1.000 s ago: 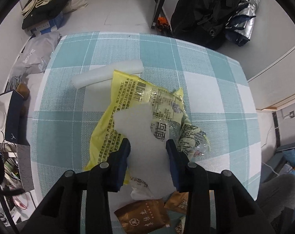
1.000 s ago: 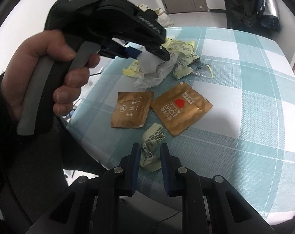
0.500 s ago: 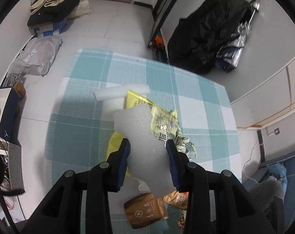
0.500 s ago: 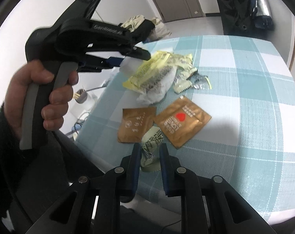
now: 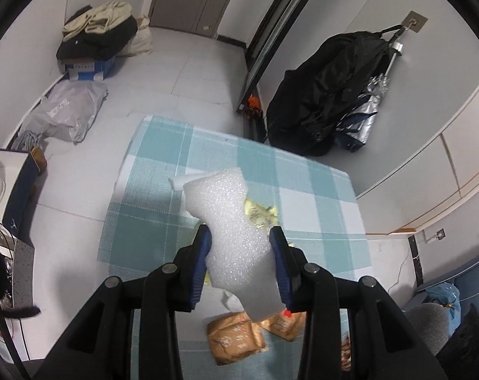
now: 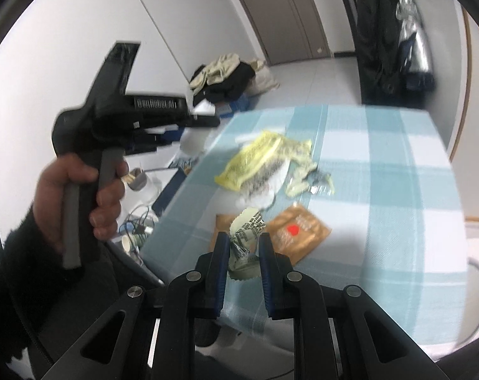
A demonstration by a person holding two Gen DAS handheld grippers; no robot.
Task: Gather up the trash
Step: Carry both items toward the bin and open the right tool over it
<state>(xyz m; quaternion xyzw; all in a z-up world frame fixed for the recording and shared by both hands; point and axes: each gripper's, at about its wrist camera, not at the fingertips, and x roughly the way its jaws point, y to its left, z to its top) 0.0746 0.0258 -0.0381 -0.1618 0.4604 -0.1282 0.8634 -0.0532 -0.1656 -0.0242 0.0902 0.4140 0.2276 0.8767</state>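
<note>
Left gripper (image 5: 239,253) is clamped on a white foam piece (image 5: 230,221), held above the table (image 5: 150,221) at frame centre. Right gripper (image 6: 243,253) is pinching a crumpled printed wrapper (image 6: 247,237), lower centre. Neither item is deposited; no bin is visible. Outstanding on the table: yellow bag (image 6: 258,158), brown packets (image 6: 299,234), small scraps (image 6: 306,183).

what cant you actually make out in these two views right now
- Left wrist view: the white foam piece clamped in the left gripper covers most of the yellow bag and part of the brown packets.
- Right wrist view: motion blur makes the print on the yellow bag unreadable.
- Right wrist view: the crumpled wrapper in the right gripper hides most of one brown packet.
- Neither view shows a trash bin.
</note>
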